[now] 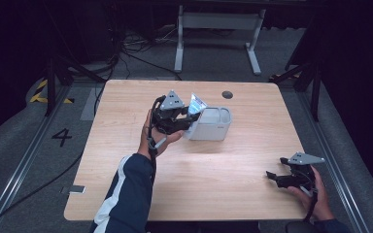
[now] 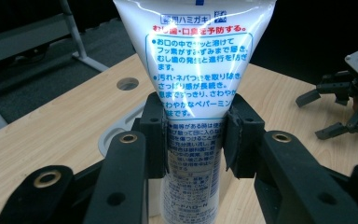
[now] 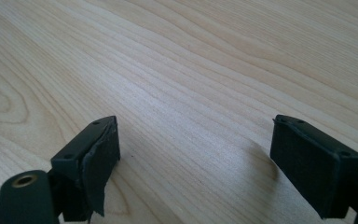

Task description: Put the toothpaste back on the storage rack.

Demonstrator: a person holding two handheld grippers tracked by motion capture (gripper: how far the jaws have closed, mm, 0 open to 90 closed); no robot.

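Note:
A white toothpaste tube [image 2: 198,70] with blue Japanese print stands upright between the jaws of my left gripper [image 2: 193,135], which is shut on its lower half. In the high view my left gripper [image 1: 188,119] holds the tube [image 1: 195,106] with its crimped end up, beside the left edge of a white rectangular container [image 1: 213,127] near the table's middle back. My right gripper [image 1: 273,177] hovers low at the table's front right corner, jaws open. In the right gripper view its fingers [image 3: 98,154] stand wide apart over bare wood, nothing between them.
The light wooden table [image 1: 199,174] has a round cable hole [image 1: 227,94] at the back. In the left gripper view the other gripper [image 2: 349,105] appears far right. A white desk frame [image 1: 218,29] and cables lie on the grey floor beyond.

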